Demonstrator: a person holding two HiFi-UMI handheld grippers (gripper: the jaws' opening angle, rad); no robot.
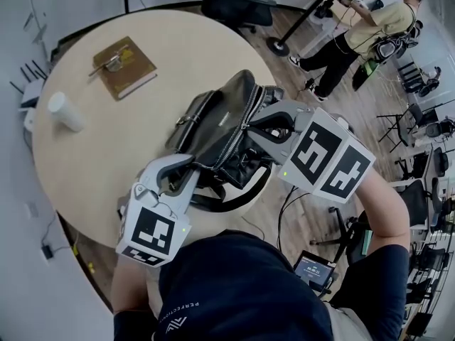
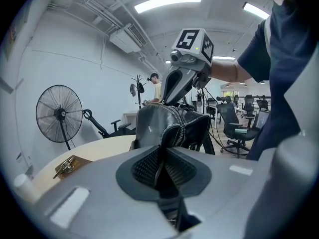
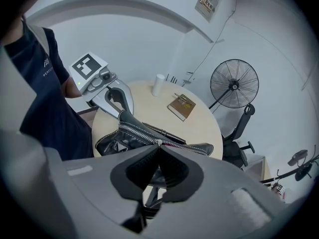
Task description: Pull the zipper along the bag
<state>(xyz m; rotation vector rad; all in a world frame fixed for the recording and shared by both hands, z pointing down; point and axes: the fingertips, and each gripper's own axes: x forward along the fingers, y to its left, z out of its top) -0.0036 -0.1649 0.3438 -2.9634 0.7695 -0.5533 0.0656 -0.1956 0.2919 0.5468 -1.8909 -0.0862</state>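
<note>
A black leather bag (image 1: pixel 220 130) stands on the round table (image 1: pixel 85 155) near its right edge, with its silver zipper (image 1: pixel 234 137) running along the top. My left gripper (image 1: pixel 186 168) is at the bag's near end. In the left gripper view its pads (image 2: pixel 160 156) are shut on a thin black edge of the bag (image 2: pixel 164 121). My right gripper (image 1: pixel 252 126) reaches in from the right at the zipper line. In the right gripper view its jaws (image 3: pixel 157 151) are closed just below the zipper slider (image 3: pixel 156 142), shut on the pull.
A brown book (image 1: pixel 124 66) with a metal clip lies at the table's far side, and a white cup (image 1: pixel 65 111) stands at the left. A person (image 1: pixel 362 30) stands at the far right among office chairs (image 1: pixel 234 6). A floor fan (image 2: pixel 60 114) stands beyond the table.
</note>
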